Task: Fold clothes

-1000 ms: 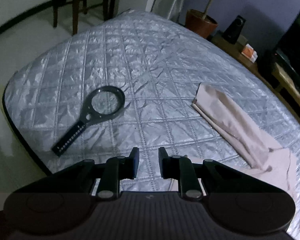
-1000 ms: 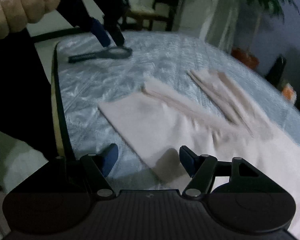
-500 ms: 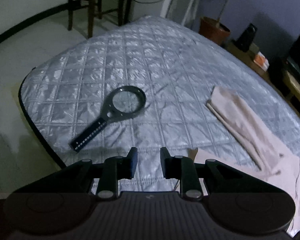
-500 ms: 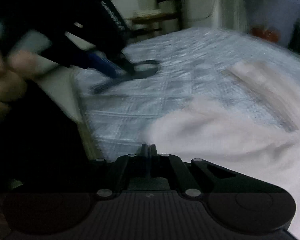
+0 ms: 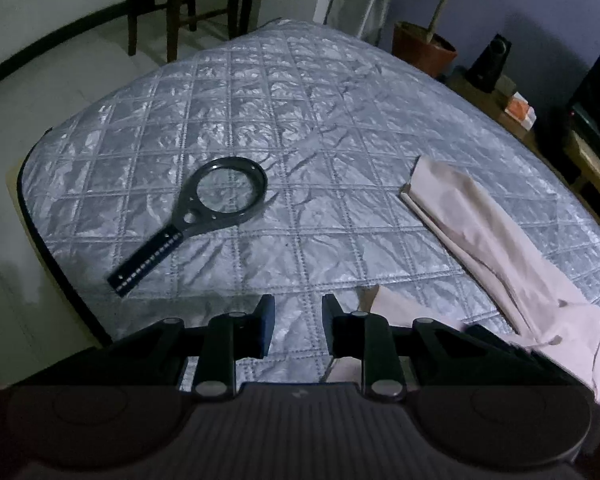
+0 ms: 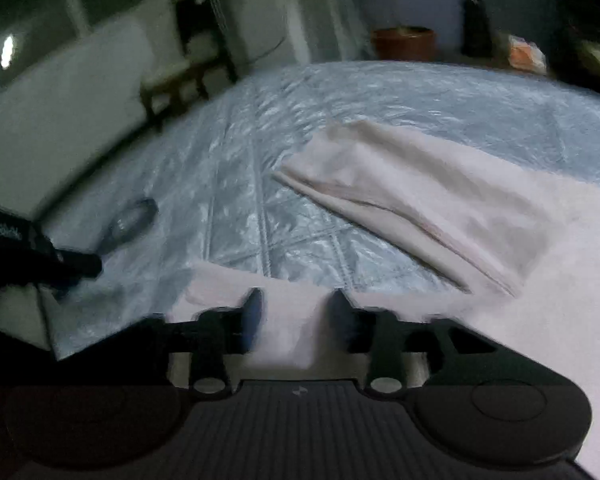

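- We have the pale pink garment [image 6: 440,208] spread over the quilted silver cover [image 5: 300,128] of the bench, and the coming move turns on where its near edge lies from each pair of fingers.
- Our right gripper [image 6: 294,316] is the nearer one: the garment's near edge lies directly under and between its fingers [image 6: 252,312], with cloth running on past them to the right.
- Those fingers are opening at this moment. Cloth shows in the gap, but the pads do not look pressed on it; the right wrist view is blurred, so we say this with some caution.
- One long sleeve or leg [image 6: 400,200] lies beyond the right fingers, its long axis slanting from far left to near right.
- Our left gripper [image 5: 298,328] hovers over bare cover with its fingers opening from a narrow gap, nothing between them.
- From the left fingers the garment lies to the right: a corner [image 5: 380,300] pokes out just beside the right-hand finger, and the long folded part [image 5: 480,232] stretches away further right.
- A magnifying glass [image 5: 216,204] lies beyond and left of the left fingers, well apart from the cloth.
- We judge the right hand better placed to take the edge; the left would have to shift rightward first.
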